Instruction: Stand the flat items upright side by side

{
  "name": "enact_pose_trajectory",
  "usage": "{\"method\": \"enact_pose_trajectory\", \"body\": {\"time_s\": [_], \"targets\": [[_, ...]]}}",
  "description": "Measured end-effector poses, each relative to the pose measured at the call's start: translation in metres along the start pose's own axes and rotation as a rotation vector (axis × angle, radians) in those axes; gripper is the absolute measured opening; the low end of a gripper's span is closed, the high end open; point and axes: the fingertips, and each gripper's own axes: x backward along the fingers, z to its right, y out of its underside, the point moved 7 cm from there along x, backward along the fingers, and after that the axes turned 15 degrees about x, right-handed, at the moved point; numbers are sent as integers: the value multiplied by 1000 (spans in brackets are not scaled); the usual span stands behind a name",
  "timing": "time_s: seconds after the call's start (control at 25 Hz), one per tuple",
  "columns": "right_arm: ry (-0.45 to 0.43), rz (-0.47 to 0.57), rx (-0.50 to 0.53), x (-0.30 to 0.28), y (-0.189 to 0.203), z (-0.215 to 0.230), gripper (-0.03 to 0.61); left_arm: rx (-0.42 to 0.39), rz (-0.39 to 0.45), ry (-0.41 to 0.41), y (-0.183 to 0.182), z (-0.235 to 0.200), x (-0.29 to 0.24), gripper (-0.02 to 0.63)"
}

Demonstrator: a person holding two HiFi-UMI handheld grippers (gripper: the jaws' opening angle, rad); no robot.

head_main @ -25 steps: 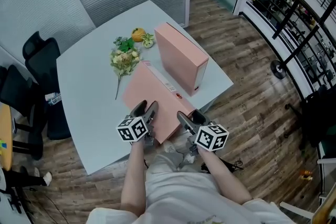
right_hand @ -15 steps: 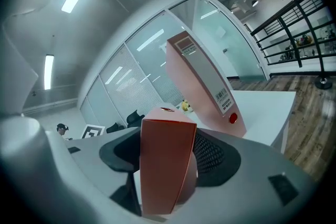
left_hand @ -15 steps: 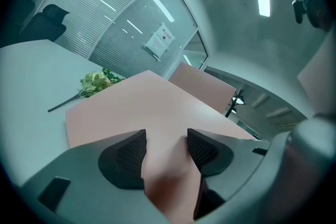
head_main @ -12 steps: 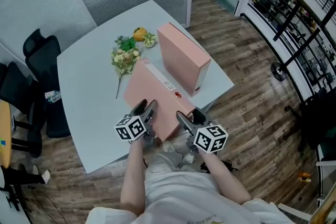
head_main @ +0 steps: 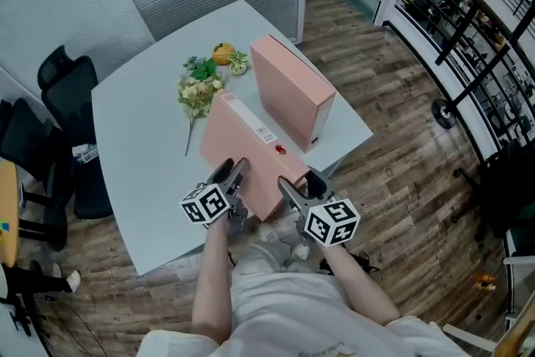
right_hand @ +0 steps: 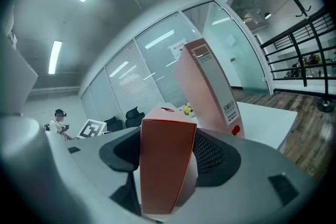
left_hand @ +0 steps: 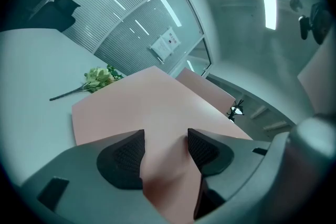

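**Item 1, held file box** [head_main: 242, 156]: pink, at the near edge of the tabletop [head_main: 134, 138], lower centre of the head view. It is neither flat nor upright. The long axis runs from bottom centre toward the upper left, with the spine edge on the right. The spine carries a white label strip [head_main: 248, 117] and a red dot [head_main: 279, 149]; the print is too small to read.

**Left hand-held gripper** [head_main: 231, 171]: pinches the box's near edge, pads on both faces.

**Right hand-held gripper** [head_main: 301, 186]: clamps the near right corner.

**Item 2, upright file box** [head_main: 292, 88]: pink, just right of item 1 and already standing. In the right gripper view its spine [right_hand: 210, 86] shows a barcode sticker, illegible.

**Surroundings:** a flower bunch [head_main: 198, 94] lies just beyond item 1's far corner, an orange fruit [head_main: 221, 54] behind it, and black office chairs [head_main: 63, 88] at the left.
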Motion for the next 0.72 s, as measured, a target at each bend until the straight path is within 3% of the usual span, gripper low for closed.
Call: {"method": "enact_pose_trajectory", "body": {"time_s": [0.36,0.72], "targets": [[19,6,155,0,-12,-10,308,155,47,61,1,1,0,247],[23,4,236,1,-16,-14,308,211,58,76,4,-1,0,247]]}}
